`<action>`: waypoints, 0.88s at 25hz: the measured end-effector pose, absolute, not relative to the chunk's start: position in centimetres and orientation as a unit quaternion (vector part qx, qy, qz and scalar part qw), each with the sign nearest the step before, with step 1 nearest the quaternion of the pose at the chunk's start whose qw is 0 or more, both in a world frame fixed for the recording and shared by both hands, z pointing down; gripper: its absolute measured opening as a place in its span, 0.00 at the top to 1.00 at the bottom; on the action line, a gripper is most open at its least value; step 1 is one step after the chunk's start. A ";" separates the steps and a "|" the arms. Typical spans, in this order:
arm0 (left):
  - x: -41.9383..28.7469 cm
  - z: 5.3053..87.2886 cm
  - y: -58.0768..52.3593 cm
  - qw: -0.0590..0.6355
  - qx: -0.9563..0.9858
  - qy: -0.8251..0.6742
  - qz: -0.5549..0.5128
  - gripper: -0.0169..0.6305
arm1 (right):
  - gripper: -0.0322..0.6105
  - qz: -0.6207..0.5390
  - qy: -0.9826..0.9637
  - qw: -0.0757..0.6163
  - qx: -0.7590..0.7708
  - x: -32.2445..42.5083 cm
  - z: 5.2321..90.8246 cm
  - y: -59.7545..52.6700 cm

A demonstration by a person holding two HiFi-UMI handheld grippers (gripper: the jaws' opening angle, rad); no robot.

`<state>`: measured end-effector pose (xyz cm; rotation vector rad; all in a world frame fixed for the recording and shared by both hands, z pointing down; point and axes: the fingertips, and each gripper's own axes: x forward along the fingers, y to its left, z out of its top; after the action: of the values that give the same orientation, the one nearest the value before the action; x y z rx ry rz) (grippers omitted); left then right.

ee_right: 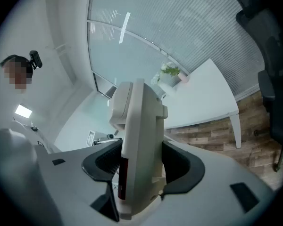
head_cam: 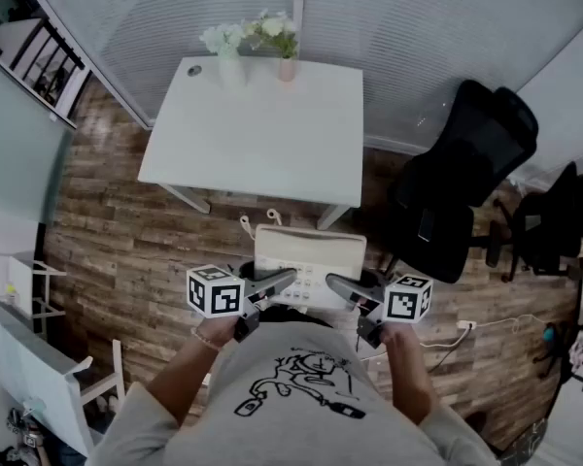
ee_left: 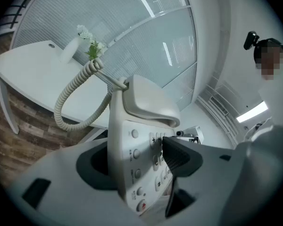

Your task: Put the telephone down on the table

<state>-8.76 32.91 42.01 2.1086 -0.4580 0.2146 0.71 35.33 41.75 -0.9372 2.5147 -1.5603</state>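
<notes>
A cream desk telephone (head_cam: 306,255) hangs in the air over the wood floor, just short of the white table (head_cam: 262,134). Its handset (ee_left: 148,102) rests in the cradle, and the coiled cord (ee_left: 70,102) droops toward the table. My left gripper (head_cam: 284,282) is shut on the phone's left side, one pad pressing on the keypad (ee_left: 155,154). From the right, my right gripper (head_cam: 336,284) is shut on the other side. In the right gripper view the phone body (ee_right: 139,140) stands edge-on between the two pads.
Two vases of flowers (head_cam: 230,51) (head_cam: 286,47) stand at the table's far edge, against the blinds. A black office chair (head_cam: 462,192) stands to the table's right, with another chair (head_cam: 549,221) beyond it. White furniture (head_cam: 19,357) sits at the lower left.
</notes>
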 end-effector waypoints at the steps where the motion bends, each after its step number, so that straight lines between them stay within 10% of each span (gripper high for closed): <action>1: -8.7 42.0 32.9 0.468 0.860 -0.186 0.088 0.54 | 0.52 -0.502 0.810 0.018 -0.303 0.8 41.7 35.3; 22: -7.3 41.6 32.3 0.464 0.862 -0.186 0.086 0.54 | 0.52 -0.493 0.815 0.022 -0.303 2.1 41.4 34.7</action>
<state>-7.33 32.27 41.59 2.1181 -0.4581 0.2122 2.12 34.69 41.38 -0.9399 2.5259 -1.5287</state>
